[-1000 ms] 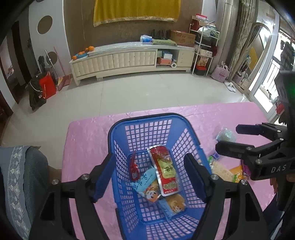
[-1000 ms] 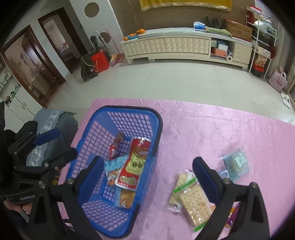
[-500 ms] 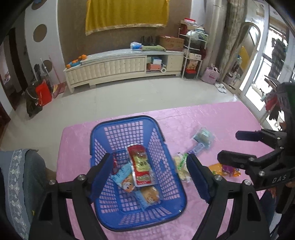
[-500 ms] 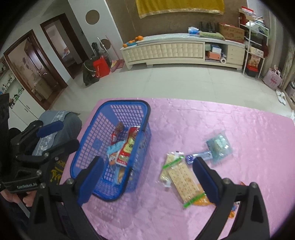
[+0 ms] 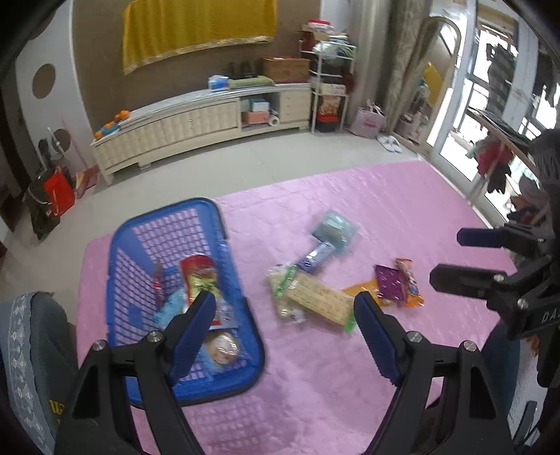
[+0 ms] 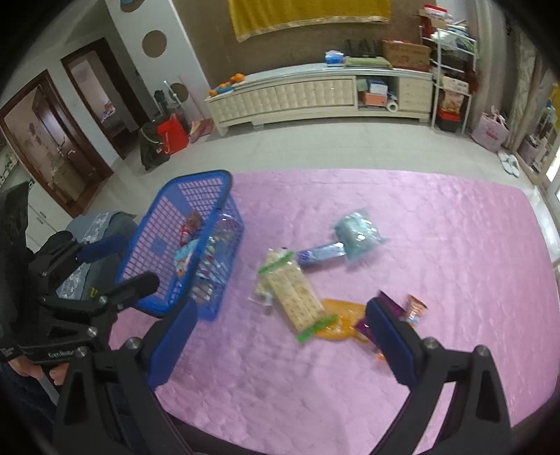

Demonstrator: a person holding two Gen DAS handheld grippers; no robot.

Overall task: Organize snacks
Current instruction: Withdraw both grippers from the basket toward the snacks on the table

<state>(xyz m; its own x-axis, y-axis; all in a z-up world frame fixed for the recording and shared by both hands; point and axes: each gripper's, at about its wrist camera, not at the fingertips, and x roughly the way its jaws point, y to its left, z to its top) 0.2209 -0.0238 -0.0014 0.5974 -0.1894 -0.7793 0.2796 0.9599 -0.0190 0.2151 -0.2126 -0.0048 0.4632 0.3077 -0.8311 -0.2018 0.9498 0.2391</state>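
Living room behind: long cream sideboard (image 5: 196,115) against a brown wall, yellow cloth (image 5: 196,28) hung above, pale tiled floor. Up front, one table under a pink quilted cover (image 5: 385,217).

One blue mesh basket (image 5: 168,224) at the table's left end. Inside it, four packets countable: a red-and-green pouch (image 5: 201,280), a light blue packet (image 5: 171,308), a thin red stick against the left wall, and a round-biscuit pack (image 5: 222,348) at the near end.

Loose on the cover to the right of the basket, six snacks:
- one clear cracker pack with green bands (image 5: 315,297), nearest the basket
- one smaller clear pack (image 6: 269,269) tucked partly under it
- one blue-purple bar (image 5: 316,255)
- one pale teal packet (image 5: 334,231), touching the bar's far end
- one orange pouch (image 6: 337,322), partly under the cracker pack
- one purple packet (image 5: 388,281), with a small orange-red wrapper (image 5: 406,271) just beside it (blurred, so maybe a seventh item).

Two grippers. Left gripper (image 5: 283,322) above the near table edge, blue pads spread wide, nothing between them; left pad over the basket, right pad over the end of the cracker pack. Right gripper (image 6: 280,336) likewise gaping and empty, hovering above the cracker pack and orange pouch, touching neither.
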